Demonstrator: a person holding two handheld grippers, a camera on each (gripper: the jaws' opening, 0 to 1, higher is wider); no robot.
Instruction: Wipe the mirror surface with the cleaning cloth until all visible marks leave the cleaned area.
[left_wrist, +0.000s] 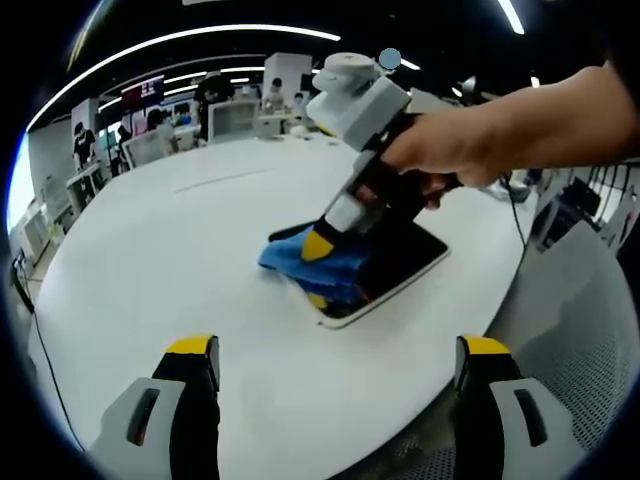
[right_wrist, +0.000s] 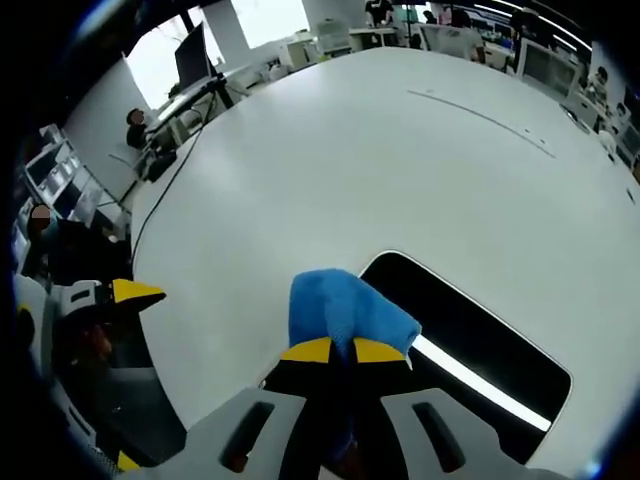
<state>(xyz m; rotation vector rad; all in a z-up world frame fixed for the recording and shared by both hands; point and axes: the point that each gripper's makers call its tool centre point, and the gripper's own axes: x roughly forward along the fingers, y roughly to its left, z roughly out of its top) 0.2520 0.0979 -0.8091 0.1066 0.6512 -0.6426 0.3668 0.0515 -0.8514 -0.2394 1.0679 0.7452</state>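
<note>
Left gripper (left_wrist: 338, 362): fingers (left_wrist: 193, 362) wide apart with nothing between them; held low over the near part of the white table (left_wrist: 180, 260), short of the mirror (left_wrist: 400, 262); both yellow-tipped fingers rise from the bottom of the left gripper view, level with each other.

Right gripper (left_wrist: 320, 243): seen in the left gripper view entering from the upper right, angled steeply downward toward the table; a person's hand (left_wrist: 450, 150) wraps around its body, the forearm extending to the right edge of the view; fingers closed together on the cleaning cloth (left_wrist: 305, 265), pressing it at the mirror's left end.

In the right gripper view, the right gripper (right_wrist: 345, 350) shows its two yellow fingertips (right_wrist: 308, 349) nearly touching, with the blue cleaning cloth (right_wrist: 340, 308) clamped between them and bunched above the tips; the cloth covers the near corner of the mirror (right_wrist: 480, 350); the mirror lies flat on the table (right_wrist: 380, 160), a dark rounded rectangle with a pale rim, reflecting a bright strip of light; a yellow tip of the left gripper (right_wrist: 120, 292) appears at the left edge.

Background: desks, monitors and seated people beyond the table; a dark cable (left_wrist: 45, 370) lies on the table's left part.
</note>
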